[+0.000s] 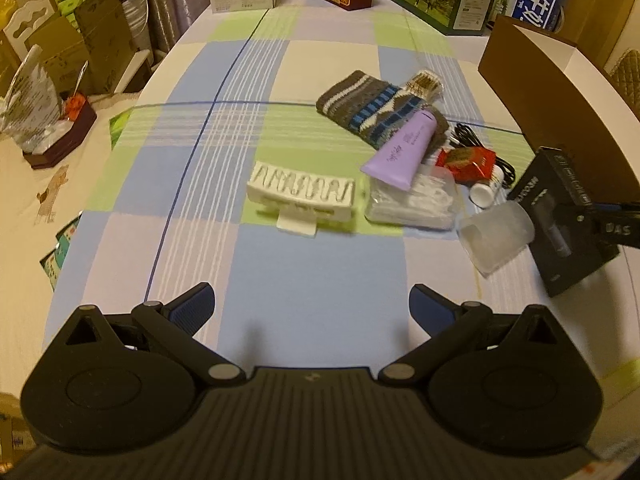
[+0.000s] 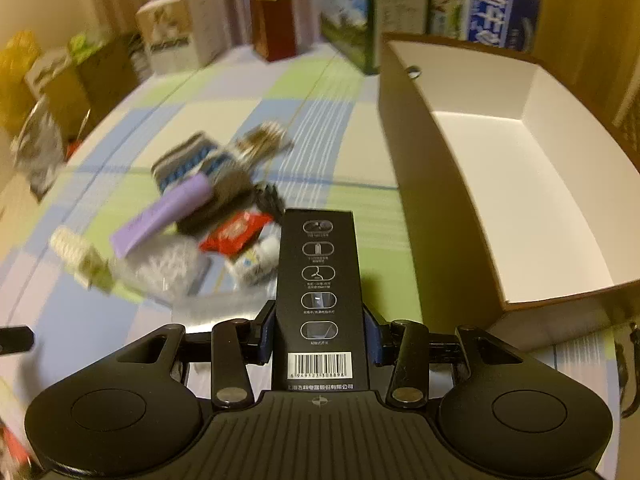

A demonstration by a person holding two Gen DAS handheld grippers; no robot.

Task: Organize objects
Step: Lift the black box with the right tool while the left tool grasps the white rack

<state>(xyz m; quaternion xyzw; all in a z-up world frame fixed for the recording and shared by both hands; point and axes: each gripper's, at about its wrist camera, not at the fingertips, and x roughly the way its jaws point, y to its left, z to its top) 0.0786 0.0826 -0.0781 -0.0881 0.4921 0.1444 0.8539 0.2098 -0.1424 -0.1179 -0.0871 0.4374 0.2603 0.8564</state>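
Right gripper pinching the black box.
Left gripper hovering, jaws spread, over the table's near edge.

Matte black left gripper, ribbed base, silver pivot screws, blue-padded fingers

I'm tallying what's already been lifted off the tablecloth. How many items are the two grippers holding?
1. The right gripper is clamped on the black box, raised near the open carton. The left gripper is open and holds nothing.
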